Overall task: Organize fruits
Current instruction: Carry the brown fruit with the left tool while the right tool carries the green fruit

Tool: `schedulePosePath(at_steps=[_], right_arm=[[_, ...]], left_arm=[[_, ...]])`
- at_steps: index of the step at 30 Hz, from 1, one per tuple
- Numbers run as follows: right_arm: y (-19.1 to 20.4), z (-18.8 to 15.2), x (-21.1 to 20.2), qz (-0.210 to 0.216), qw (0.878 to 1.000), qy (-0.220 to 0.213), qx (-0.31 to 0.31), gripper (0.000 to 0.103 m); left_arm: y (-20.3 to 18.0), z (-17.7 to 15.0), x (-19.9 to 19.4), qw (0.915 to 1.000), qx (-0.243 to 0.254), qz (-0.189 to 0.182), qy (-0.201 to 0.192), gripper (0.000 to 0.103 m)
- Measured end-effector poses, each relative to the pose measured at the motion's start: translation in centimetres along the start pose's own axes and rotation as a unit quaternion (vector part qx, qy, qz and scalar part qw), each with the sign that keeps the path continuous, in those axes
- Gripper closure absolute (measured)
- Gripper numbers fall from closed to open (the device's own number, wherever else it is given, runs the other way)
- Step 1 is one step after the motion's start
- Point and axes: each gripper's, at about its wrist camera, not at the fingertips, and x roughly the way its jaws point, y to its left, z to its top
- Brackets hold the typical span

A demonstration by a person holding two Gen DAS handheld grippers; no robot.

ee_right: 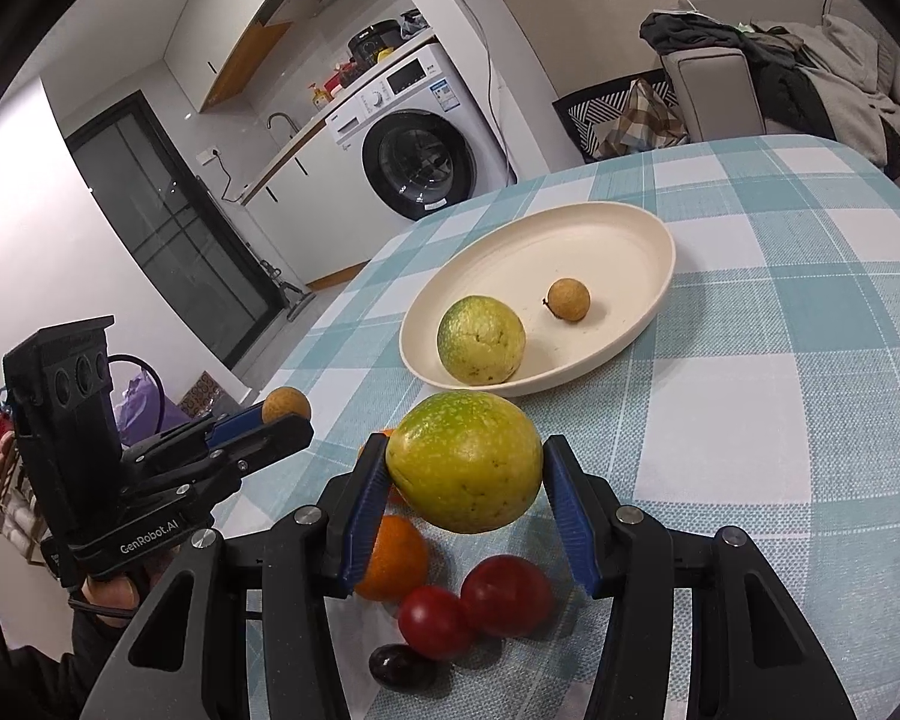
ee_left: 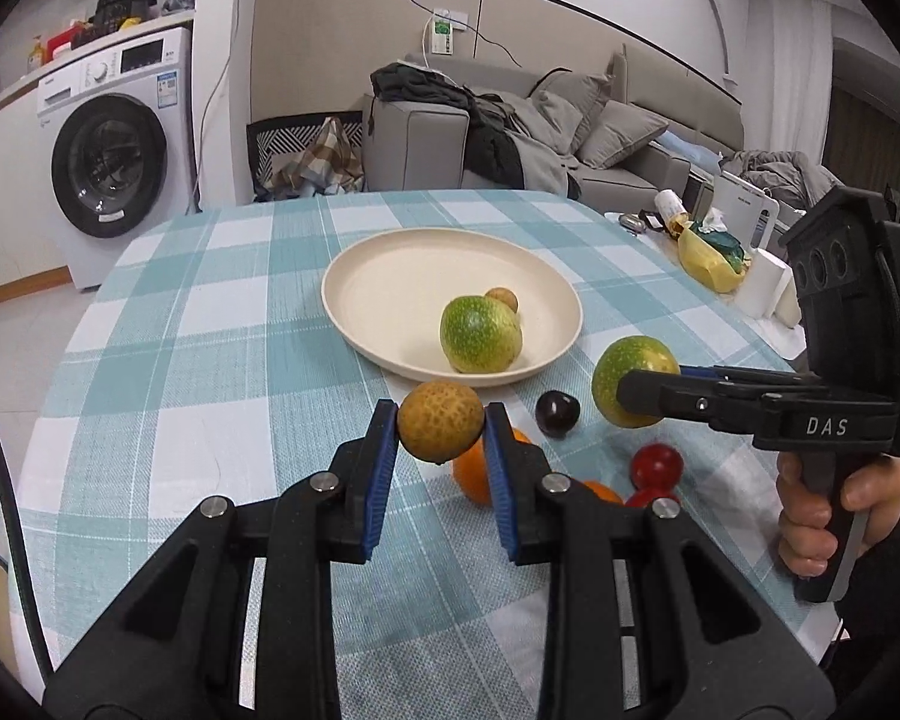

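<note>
Left gripper (ee_left: pixel 441 423) is clamped on a small tan longan (ee_left: pixel 440 420), held above the tablecloth (ee_left: pixel 210 360) just short of the plate's near rim. The longan is round, with no long axis to call.

Right gripper (ee_right: pixel 465 471) is clamped on a green-yellow passion fruit (ee_right: pixel 465 461), also lifted clear of the cloth, near side of the plate (ee_right: pixel 630 228). It's slightly oval, long axis roughly across the jaws, green end up and toward the plate. In the left wrist view the same fruit sits at the right gripper's tip, just right of the plate.

Counts:
- Passion fruit: 2. One in my right jaws, one on the plate (ee_right: pixel 481 340).
- Longans: 2. One in my left jaws, one on the plate (ee_right: pixel 568 299), beside the plated passion fruit; from the left view they look touching, from the right view apart.
- Red tomatoes: 2 (ee_right: pixel 507 594) (ee_right: pixel 435 621), touching each other on the cloth.
- Oranges: 2 in the left view, both partly hidden behind the left fingers; the nearer one shows in the right view (ee_right: pixel 393 558).
- Dark plum-like fruit: 1 (ee_left: pixel 557 413) on the cloth between the two grippers.

Surroundings: loose fruit clusters under and behind both grippers. Yellow bag (ee_left: pixel 711 261) and clutter on the far right table edge. Washing machine (ee_left: pixel 114 156) and grey sofa (ee_left: pixel 570 132) beyond the table.
</note>
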Motion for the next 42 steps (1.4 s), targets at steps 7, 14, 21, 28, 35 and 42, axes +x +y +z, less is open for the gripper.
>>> schedulePosePath(at_steps=[7, 14, 21, 28, 35, 42], right_arm=[[-0.2, 0.4, -0.5, -0.009, 1.000, -0.013, 0.003, 0.051], [-0.2, 1.0, -1.2, -0.018, 0.999, -0.029, 0.004, 0.051], [-0.9, 2.1, -0.9, -0.029, 0.999, -0.040, 0.010, 0.051], [-1.1, 3.0, -0.3, -0.048, 0.998, -0.042, 0.003, 0.051], [-1.3, 3.5, 0.5, -0.058, 0.997, -0.043, -0.002, 0.051], [-1.3, 4.1, 1.4, -0.077, 0.996, -0.042, -0.015, 0.051]], left_arm=[[-0.2, 1.0, 0.3, 0.9999, -0.003, 0.001, -0.014, 0.077], [0.0, 1.7, 1.9, 0.9999, -0.009, 0.006, -0.012, 0.077], [0.3, 3.0, 4.0, 0.9999, -0.008, 0.008, -0.010, 0.077], [0.5, 4.0, 5.7, 0.9997, -0.011, 0.016, -0.014, 0.077], [0.6, 4.3, 7.2, 0.9997, -0.006, 0.024, -0.008, 0.077], [1.0, 4.7, 8.8, 0.9996, -0.010, 0.025, -0.005, 0.077]])
